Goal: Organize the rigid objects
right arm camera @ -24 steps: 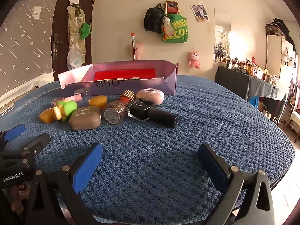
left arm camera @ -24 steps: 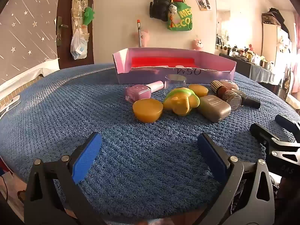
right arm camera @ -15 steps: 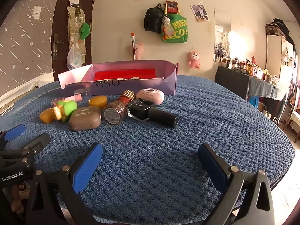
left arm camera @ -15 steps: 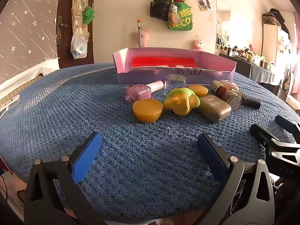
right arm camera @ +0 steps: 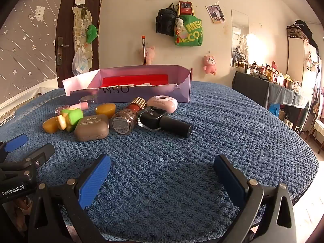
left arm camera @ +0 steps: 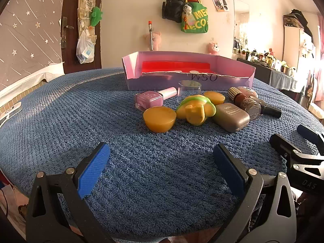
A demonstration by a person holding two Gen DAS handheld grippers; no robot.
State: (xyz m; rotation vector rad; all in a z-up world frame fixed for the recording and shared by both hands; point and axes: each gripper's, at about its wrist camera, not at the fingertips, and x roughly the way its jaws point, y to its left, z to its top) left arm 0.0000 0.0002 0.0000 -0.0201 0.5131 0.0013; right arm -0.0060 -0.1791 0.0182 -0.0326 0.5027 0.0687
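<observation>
Two claws: my left gripper (left arm camera: 161, 170) and right gripper (right arm camera: 162, 179), both spread wide, nothing pinched
Pile: yellow toy (left arm camera: 195, 109) ahead of left claw, black bottle (right arm camera: 165, 122) ahead of right
Box (left arm camera: 188, 79): right behind the pile

A cluster of small items lies before the far open pink box (left arm camera: 232, 79): pink nail polish bottle (left arm camera: 150, 99), yellow-green toy (left arm camera: 195, 109), taupe eyeshadow case (left arm camera: 230, 117), glitter bottle (right arm camera: 125, 119), black bottle (right arm camera: 162, 120).

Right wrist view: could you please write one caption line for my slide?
Open right gripper above a blue cloth, facing small cosmetics and toys before a pink box.
</observation>
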